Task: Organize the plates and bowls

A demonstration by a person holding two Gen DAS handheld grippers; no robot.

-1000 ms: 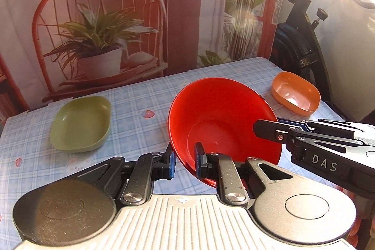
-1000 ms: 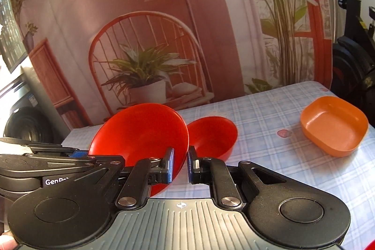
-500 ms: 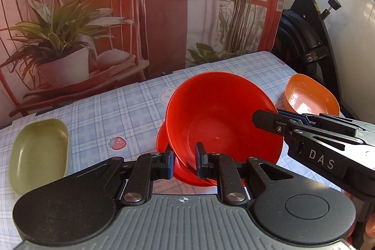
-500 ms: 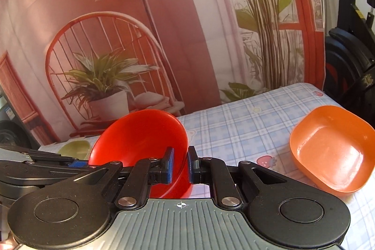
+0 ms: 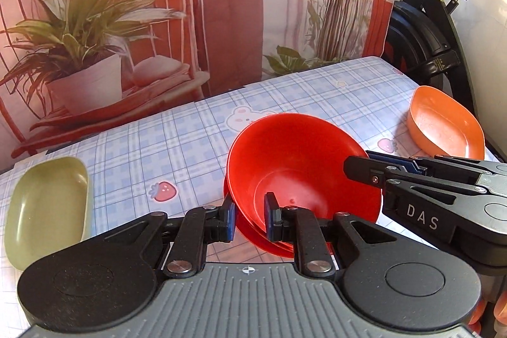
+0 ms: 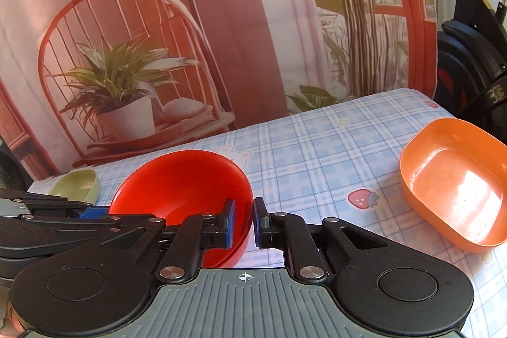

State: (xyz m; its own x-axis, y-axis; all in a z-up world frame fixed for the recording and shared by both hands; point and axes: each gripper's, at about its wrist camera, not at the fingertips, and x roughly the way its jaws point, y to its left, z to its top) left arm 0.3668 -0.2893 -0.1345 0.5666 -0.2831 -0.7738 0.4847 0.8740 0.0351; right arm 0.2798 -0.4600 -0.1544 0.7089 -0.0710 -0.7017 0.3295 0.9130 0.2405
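Both grippers' fingers (image 5: 271, 216) (image 6: 228, 222) pinch the red bowl's (image 5: 298, 170) rim, slightly parted.

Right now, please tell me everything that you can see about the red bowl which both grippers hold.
The red bowl is round, deep and plain, and looks like smooth glossy plastic; it is empty. It tilts toward the left wrist camera and sits nested in a second red bowl, whose rim shows just under it. The left gripper pinches its near rim, one finger inside and one outside. The right gripper clamps the opposite rim. Below lies the checked tablecloth.
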